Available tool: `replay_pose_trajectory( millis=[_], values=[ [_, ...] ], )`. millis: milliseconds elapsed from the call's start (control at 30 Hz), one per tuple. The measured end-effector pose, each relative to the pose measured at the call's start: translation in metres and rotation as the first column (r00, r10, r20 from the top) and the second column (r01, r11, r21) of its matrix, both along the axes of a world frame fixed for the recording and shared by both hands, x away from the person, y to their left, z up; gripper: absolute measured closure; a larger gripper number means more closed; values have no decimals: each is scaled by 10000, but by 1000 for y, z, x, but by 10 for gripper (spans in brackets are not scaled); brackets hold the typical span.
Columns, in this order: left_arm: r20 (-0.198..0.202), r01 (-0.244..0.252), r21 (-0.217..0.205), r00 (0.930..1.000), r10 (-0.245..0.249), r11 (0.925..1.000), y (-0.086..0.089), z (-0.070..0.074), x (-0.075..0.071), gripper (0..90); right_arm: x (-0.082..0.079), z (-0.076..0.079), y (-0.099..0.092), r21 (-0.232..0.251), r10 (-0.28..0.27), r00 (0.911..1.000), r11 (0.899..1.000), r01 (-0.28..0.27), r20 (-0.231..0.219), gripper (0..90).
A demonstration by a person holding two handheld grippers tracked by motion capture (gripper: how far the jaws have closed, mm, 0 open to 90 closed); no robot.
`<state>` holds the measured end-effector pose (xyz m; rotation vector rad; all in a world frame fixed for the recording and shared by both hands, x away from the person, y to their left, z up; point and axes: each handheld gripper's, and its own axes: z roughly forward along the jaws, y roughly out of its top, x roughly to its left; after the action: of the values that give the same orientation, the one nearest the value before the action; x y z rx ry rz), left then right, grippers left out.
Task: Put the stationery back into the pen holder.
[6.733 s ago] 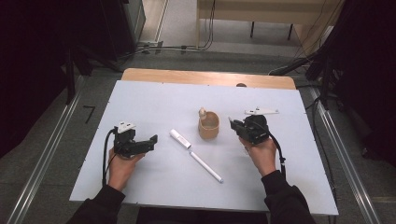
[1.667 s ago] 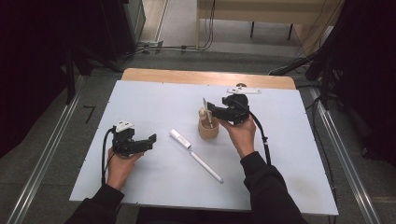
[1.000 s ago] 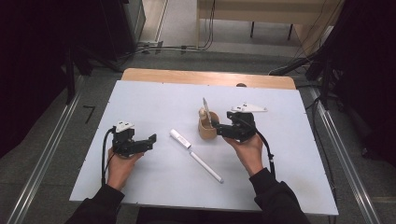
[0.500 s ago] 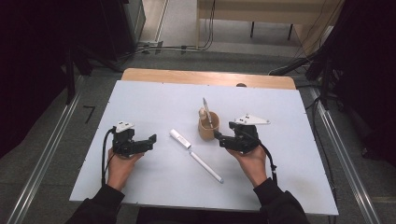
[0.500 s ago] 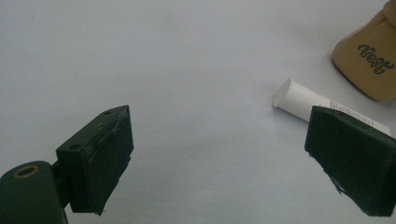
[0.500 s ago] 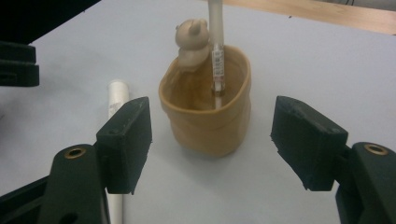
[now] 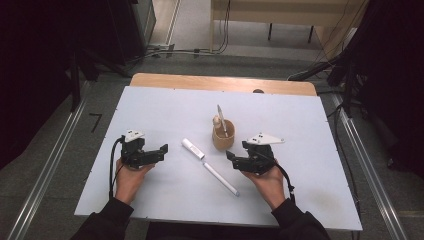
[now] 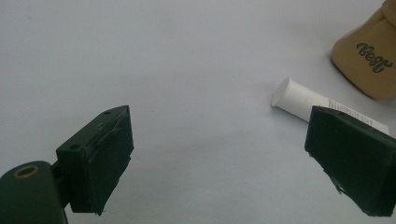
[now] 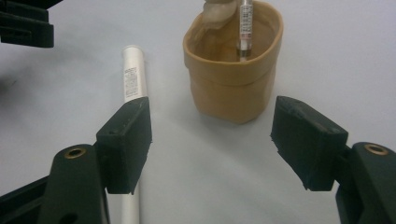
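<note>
While both hands rest on the white table (image 7: 165, 107), we see the right gripper (image 7: 231, 159) with its jaws spread wide and nothing between them, low over the table just in front of the tan pouch (image 7: 223, 136). From the right gripper view, the pouch (image 9: 233, 70) stands upright beyond the gap, apart from both pads, with a pen (image 9: 244, 28) standing in it and leaning on its far rim beside a pale object whose kind we cannot make out. The long white pen (image 7: 220, 178) lies on the table just left of this gripper, and its near part passes behind the left-hand jaw in that view. A short white tube (image 7: 193, 148) lies between the two hands. The left gripper (image 7: 159, 152) sits at the left, jaws spread and empty, pointing toward the tube (image 8: 299, 99).
</note>
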<state>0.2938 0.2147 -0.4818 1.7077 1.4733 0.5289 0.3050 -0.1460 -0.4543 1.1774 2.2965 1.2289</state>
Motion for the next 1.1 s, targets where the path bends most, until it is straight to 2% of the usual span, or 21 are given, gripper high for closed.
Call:
replay_pose_trajectory(
  millis=[267,400,833,1100],
  values=[
    [5,2,7,10000,-2,10000,1,0,0,78,-3,-6,10,-125,353,9992,9993,-355,-207,283],
    [7,-17,-2,10000,17,10000,1,0,0,78,-5,-8,15,-404,503,9984,9979,-512,-244,284],
    [-14,-16,13,10000,17,10000,1,0,1,78,-8,-18,29,-777,984,9937,9917,-1024,-532,310],
    [-23,-1,11,10000,1,10000,1,-1,1,78,-10,-21,34,-857,1083,9924,9899,-1131,-585,314]
  ],
)
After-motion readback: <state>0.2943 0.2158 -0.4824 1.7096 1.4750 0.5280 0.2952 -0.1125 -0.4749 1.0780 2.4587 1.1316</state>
